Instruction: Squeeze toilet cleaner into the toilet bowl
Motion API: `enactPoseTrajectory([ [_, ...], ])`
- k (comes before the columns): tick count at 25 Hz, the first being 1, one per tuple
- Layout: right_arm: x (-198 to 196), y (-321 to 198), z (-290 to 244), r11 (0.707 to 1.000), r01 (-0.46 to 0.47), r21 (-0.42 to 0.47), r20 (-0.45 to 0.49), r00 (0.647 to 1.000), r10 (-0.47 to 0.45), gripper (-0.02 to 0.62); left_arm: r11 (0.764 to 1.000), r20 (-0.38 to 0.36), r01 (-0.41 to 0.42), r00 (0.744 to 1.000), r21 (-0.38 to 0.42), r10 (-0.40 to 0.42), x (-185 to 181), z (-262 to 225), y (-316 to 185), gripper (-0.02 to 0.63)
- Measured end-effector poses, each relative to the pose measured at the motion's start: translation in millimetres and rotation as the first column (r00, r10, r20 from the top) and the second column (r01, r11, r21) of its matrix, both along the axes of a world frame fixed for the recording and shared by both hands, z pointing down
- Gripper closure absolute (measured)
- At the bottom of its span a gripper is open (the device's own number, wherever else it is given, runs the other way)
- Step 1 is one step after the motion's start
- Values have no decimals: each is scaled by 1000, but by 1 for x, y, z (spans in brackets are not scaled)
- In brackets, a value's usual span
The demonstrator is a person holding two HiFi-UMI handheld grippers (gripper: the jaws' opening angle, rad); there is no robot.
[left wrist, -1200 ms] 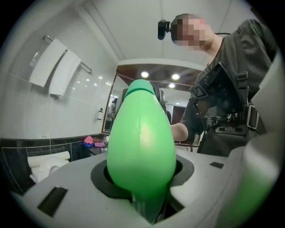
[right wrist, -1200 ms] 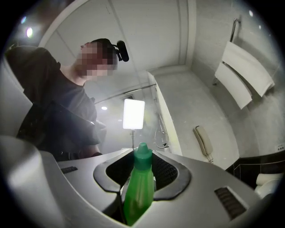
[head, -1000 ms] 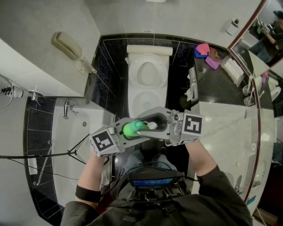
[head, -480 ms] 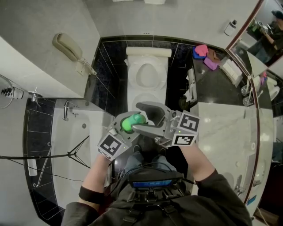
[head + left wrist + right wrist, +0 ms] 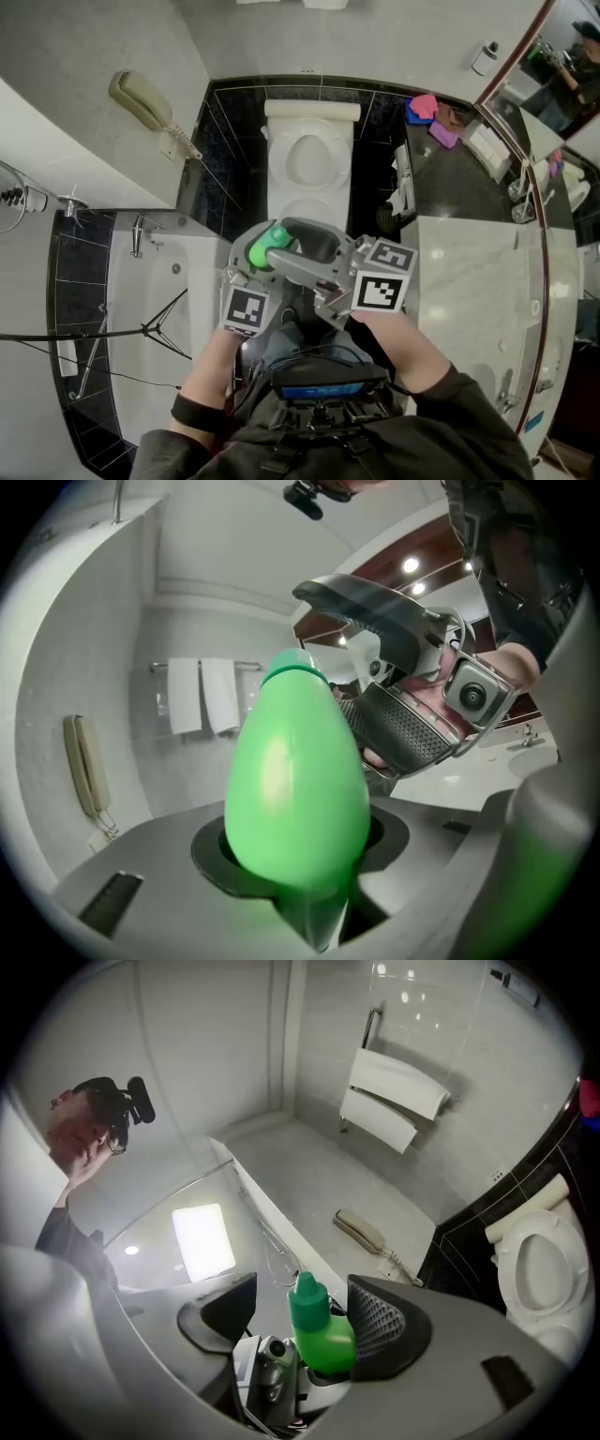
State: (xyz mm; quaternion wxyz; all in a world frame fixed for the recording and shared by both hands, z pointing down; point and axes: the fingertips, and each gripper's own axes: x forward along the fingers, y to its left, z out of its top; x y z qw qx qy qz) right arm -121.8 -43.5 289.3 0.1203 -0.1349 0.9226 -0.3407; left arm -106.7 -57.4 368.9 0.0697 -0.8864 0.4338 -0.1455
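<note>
Cleaner in a green egg-shaped plastic bottle (image 5: 269, 251) sits clenched in the left hand-held gripper (image 5: 255, 255), held up just short of the white toilet bowl (image 5: 309, 159). The right hand-held gripper (image 5: 300, 1309) has just been opening its jaws. They stand released, wide apart, either side of the bottle's capped neck.

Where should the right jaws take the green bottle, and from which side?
Take the narrow cap, from across the green bottle, one jaw each side. The left gripper clamps the rounded body, so only the cap end stands free. The right gripper has just opened its jaws wide, then eased them in; the cap stands between them, unpressed.
</note>
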Motion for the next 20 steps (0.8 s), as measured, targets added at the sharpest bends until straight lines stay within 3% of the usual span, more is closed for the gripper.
enactPoseTrajectory([
  [4, -3, 2, 5, 1000, 2, -16, -12, 1000, -2, 326, 999, 11, 53, 999, 2, -53, -1, 1, -1, 417],
  [7, -1, -1, 10, 999, -38, -10, -44, 998, 37, 459, 997, 43, 67, 997, 24, -68, -4, 2, -3, 417],
  [14, 1, 0, 9, 999, -33, 32, -61, 998, 35, 456, 998, 44, 61, 997, 8, -62, -2, 1, -1, 417],
  [18, 3, 2, 7, 997, -19, 72, -49, 999, 23, 456, 999, 9, -19, 1000, -40, 20, 5, 0, 5, 417],
  [20, 6, 4, 5, 994, -3, 111, -45, 999, 8, 453, 991, -9, -114, 993, -73, 114, 13, 2, 12, 417],
])
